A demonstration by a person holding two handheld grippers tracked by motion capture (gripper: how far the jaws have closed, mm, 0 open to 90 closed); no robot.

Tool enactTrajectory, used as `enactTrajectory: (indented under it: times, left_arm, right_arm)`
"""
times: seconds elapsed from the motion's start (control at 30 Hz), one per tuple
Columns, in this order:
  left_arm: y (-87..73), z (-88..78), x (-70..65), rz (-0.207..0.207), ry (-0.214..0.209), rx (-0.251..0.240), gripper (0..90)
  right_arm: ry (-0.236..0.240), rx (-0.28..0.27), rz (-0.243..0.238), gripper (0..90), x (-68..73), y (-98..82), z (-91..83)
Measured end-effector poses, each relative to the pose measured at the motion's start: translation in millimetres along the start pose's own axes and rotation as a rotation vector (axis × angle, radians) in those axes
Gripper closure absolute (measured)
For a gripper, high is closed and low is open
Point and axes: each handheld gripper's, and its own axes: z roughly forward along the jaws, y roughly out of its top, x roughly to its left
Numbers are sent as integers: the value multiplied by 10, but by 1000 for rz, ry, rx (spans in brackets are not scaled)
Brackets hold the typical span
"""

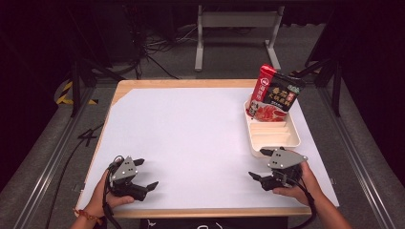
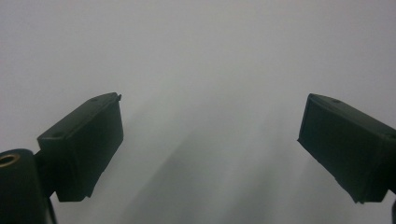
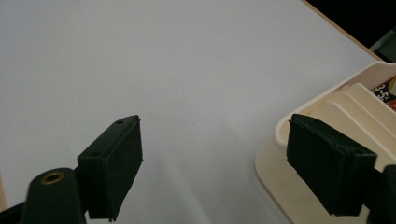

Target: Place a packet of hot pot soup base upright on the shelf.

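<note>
A red and black snack bag leans upright in the far end of a cream ribbed tray at the right of the table. My right gripper rests near the front edge just below the tray, open, with nothing between its jaws; in the right gripper view the tray's near corner sits beside my right gripper. My left gripper lies at the front left, held by a hand, open and holding nothing. In the left gripper view my left gripper frames only bare white sheet.
A white sheet covers most of the wooden table. Beyond the far edge stand a metal frame and loose cables on the floor. Black rails run along both sides.
</note>
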Motion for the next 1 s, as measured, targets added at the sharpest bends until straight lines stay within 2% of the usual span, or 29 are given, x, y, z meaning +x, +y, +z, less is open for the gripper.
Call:
enactTrajectory:
  times: [0.27,0.4,0.53,0.63,0.67,0.7,0.77,0.83,1.0]
  left_arm:
    - [-4,-5,0,0,2,-3,74]
    - [-4,-11,2,1,1,-8,73]
    - [-4,-14,1,-1,2,-13,73]
    - [2,-11,-4,6,-5,-11,73]
    - [1,-10,-3,5,-6,-12,73]
    - [0,-8,-1,4,-7,-12,73]
    - [-2,-9,3,4,-5,-9,74]
    - [-4,-12,5,3,-2,-10,74]
    - [-5,-7,8,3,-6,-10,73]
  right_arm:
    - [-16,26,34,171,37,-215,-68]
    - [-65,57,50,163,24,-364,-105]
    - [-106,60,101,159,-8,-547,-148]
    - [-138,68,104,157,-20,-600,-152]
    - [-116,59,137,154,-43,-635,-158]
    - [-125,62,143,149,-53,-649,-156]
    - [-150,65,142,147,-68,-662,-151]
    - [-145,59,150,146,-85,-674,-151]
    - [-167,70,159,144,-113,-714,-140]
